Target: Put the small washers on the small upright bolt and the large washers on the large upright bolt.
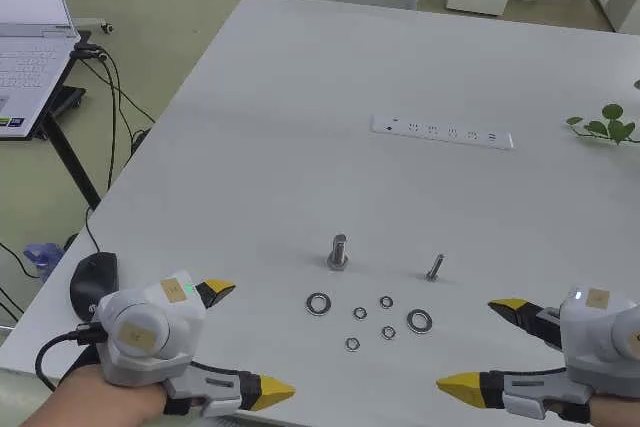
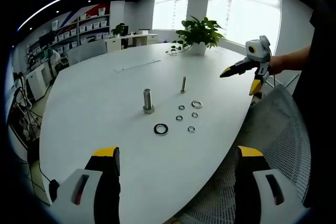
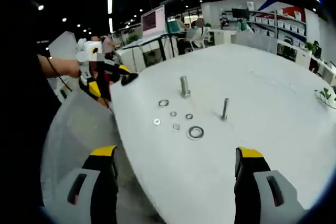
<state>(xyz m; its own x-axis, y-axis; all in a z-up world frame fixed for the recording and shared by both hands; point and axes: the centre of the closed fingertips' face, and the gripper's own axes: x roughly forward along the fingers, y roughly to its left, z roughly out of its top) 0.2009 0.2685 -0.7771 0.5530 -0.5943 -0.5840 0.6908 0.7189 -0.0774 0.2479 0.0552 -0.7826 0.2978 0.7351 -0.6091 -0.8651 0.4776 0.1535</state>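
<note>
Head view, both grippers ahead of the first pick. Left gripper [image 1: 255, 339], grey-bodied with yellow-tipped jaws, hangs at the near edge of the white tabletop [image 1: 300, 97]; its jaws are spread wide, carry nothing and touch nothing. Right gripper [image 1: 473, 344], of the same build, sits opposite it at the near right, likewise wide apart and empty.

Between the two, just forward of the jaw tips, six steel washers lie flat in a loose cluster. The left large washer [image 1: 319, 303] and the right large washer [image 1: 419, 321] flank four small washers [image 1: 360, 313].

Beyond the cluster stand the bolts, heads down and shafts upright: the large steel hex bolt [image 1: 338, 252] behind the left large washer, the small slim bolt [image 1: 434, 267] to its right. No washer is on either bolt yet.

By this layout, each gripper is nearer the large washer on its own side. The left is nearer the large bolt, the right nearer the small one. A flat washer probably calls for a rim pinch from above.
</note>
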